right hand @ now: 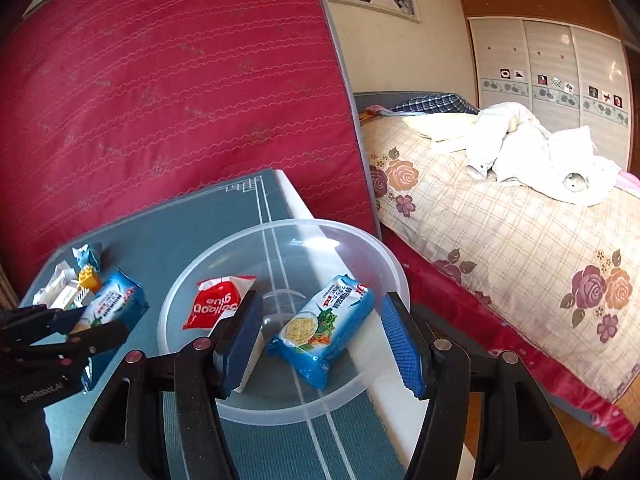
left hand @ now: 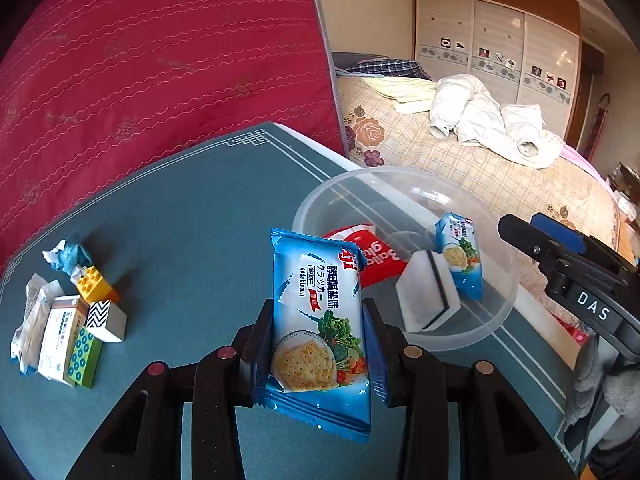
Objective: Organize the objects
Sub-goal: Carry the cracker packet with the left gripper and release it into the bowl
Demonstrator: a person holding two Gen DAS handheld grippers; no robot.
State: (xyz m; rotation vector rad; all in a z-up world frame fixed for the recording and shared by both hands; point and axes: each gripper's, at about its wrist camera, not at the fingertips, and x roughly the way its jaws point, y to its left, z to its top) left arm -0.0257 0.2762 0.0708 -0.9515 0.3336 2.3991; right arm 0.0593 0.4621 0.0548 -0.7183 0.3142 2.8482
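Crowding the teal mat (left hand: pixel 180 208): left fingers (left hand: pixel 318 344) clamped on a cracker packet (left hand: pixel 316 320), right fingers (right hand: pixel 320 340) spread, empty, over the clear bowl (right hand: pixel 192 280).

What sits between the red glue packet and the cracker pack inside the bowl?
A white sponge with a dark stripe, seen in the left wrist view, between the red glue packet and cracker pack.

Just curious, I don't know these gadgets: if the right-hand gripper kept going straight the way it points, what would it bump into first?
Probably the blue cracker packet lying inside the clear bowl, straight ahead between the right gripper jaws; depth is hard to judge.
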